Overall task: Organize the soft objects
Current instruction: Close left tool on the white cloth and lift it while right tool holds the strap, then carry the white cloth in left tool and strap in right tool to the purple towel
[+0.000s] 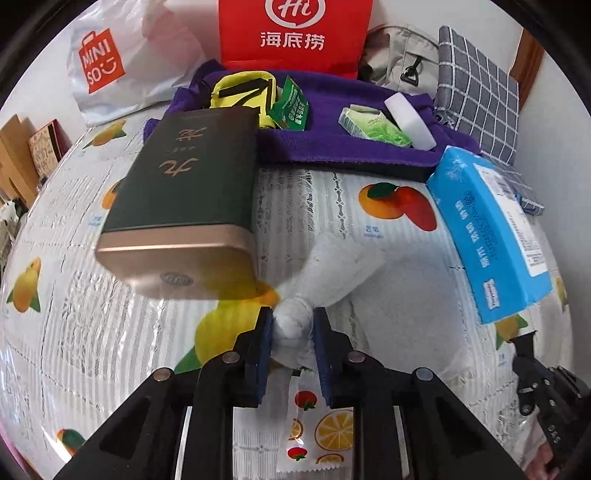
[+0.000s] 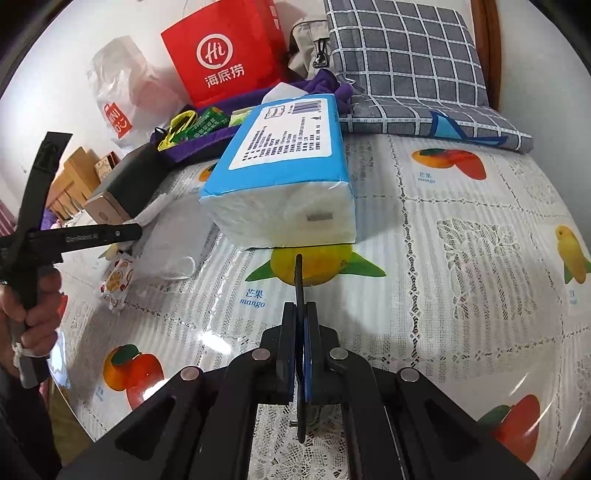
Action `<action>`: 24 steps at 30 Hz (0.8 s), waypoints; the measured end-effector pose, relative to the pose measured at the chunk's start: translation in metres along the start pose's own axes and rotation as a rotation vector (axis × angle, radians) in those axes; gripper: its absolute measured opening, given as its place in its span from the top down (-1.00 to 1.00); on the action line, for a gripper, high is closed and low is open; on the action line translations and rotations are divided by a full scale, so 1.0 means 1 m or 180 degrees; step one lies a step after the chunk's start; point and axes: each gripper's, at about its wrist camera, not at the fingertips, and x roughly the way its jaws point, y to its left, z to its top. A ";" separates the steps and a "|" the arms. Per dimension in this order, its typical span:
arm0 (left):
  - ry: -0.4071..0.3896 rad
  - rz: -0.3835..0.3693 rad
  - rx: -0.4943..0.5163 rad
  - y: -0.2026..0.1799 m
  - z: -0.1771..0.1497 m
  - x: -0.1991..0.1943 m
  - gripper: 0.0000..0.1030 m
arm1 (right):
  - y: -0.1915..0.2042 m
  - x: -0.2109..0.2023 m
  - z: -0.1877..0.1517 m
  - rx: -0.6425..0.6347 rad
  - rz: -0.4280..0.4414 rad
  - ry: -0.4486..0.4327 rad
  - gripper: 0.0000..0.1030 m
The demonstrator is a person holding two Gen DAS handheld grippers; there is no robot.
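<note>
My left gripper (image 1: 293, 332) is shut on a bunched white soft mask (image 1: 328, 266) lying on the fruit-print tablecloth (image 1: 369, 229). In the right wrist view the same mask (image 2: 170, 243) lies left of a blue tissue pack (image 2: 288, 166), with a left finger (image 2: 110, 234) over it and a hand (image 2: 37, 321) on the handle. My right gripper (image 2: 300, 306) stands shut just in front of the tissue pack, and a thin black flat strip (image 2: 299, 273), seen edge-on, sticks out between its pads. The tissue pack (image 1: 491, 229) lies to the right in the left wrist view.
A dark green box with a gold end (image 1: 184, 206) lies left of the mask. Behind it a purple cloth (image 1: 332, 147) carries a yellow pouch (image 1: 243, 92), green sachets and a white block (image 1: 410, 122). A red bag (image 1: 291, 33), a white shopping bag (image 1: 107, 70) and a checked cushion (image 2: 406, 66) line the back. A fruit-print sachet (image 1: 317, 424) lies under my left gripper.
</note>
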 end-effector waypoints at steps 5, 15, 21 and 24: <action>-0.0079 -0.0071 -0.0027 0.006 -0.005 -0.022 0.60 | -0.003 -0.003 0.001 0.0139 0.0042 0.0025 0.94; -0.0281 -0.0195 -0.0126 0.021 -0.012 -0.070 0.60 | 0.024 -0.044 0.012 -0.0051 0.0003 -0.0213 0.94; -0.0393 -0.0255 -0.0122 0.027 -0.015 -0.097 0.60 | 0.041 -0.068 0.026 -0.0171 0.0009 -0.0348 0.94; -0.0427 -0.0265 -0.0130 0.030 -0.015 -0.105 0.60 | 0.048 -0.078 0.033 -0.0210 0.0021 -0.0416 0.94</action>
